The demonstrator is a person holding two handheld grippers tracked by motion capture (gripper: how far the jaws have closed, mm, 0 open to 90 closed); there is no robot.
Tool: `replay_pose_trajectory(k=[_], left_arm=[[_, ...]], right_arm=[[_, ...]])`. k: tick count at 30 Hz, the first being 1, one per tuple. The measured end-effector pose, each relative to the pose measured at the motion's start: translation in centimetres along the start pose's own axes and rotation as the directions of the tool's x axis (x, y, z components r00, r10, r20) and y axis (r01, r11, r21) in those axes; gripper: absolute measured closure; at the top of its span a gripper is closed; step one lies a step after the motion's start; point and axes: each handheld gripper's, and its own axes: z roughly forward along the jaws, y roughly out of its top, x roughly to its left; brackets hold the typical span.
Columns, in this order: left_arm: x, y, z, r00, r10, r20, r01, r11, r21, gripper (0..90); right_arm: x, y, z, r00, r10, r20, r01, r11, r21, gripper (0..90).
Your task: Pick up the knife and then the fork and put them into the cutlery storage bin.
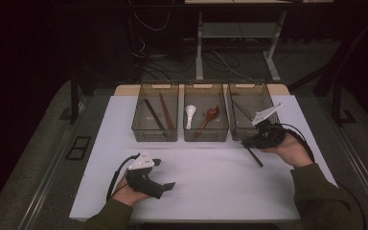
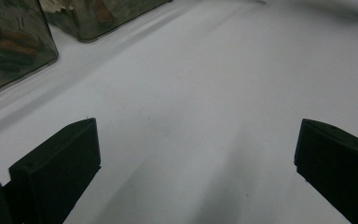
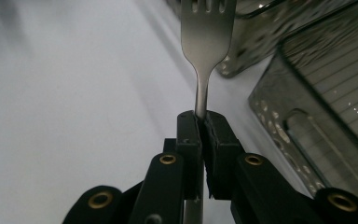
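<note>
White table [image 1: 211,187], three smoky clear bins along its far edge.
We clamp a slim, shiny metal fork [image 3: 207,42] by its neck in our right gripper [image 3: 201,122], beside the right bin [image 1: 252,111]; our left gripper [image 2: 196,154] gapes wide, holding nothing.

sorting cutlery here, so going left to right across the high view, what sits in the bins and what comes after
black chopsticks → reddish-brown chopsticks → white spoon → red-brown spoon → right gripper shut on a fork
</note>
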Motion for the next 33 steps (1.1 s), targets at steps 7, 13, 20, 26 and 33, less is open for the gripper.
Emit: replay_pose_trajectory(k=[7,13,20,26,33], left_arm=[[0.0,0.0,0.0,1.0,0.0,-0.001,0.0,1.0,-0.001,0.0],[0.0,0.0,0.0,1.0,0.0,-0.002,0.0,1.0,0.0,0.0],[0.0,0.0,0.0,1.0,-0.003,-0.002,0.003,1.0,0.0,0.0],[0.0,0.0,0.0,1.0,-0.004,-0.002,0.004,1.0,-0.001,0.0],[0.0,0.0,0.0,1.0,-0.004,0.0,0.004,1.0,-0.001,0.0]], right_arm=[[-1.0,-0.3,-2.0,0.9978,0.063,0.022,-0.059,0.989,-0.132,85.0],[-1.7,-0.1,-3.5,0.9927,0.105,0.061,-0.09,0.975,-0.205,85.0],[-3.0,0.8,-5.2,0.9842,0.144,0.102,-0.112,0.955,-0.274,85.0],[-4.7,2.0,-6.4,0.9724,0.18,0.148,-0.13,0.946,-0.298,85.0],[-7.3,3.0,-6.9,0.9467,0.249,0.205,-0.178,0.934,-0.311,85.0]])
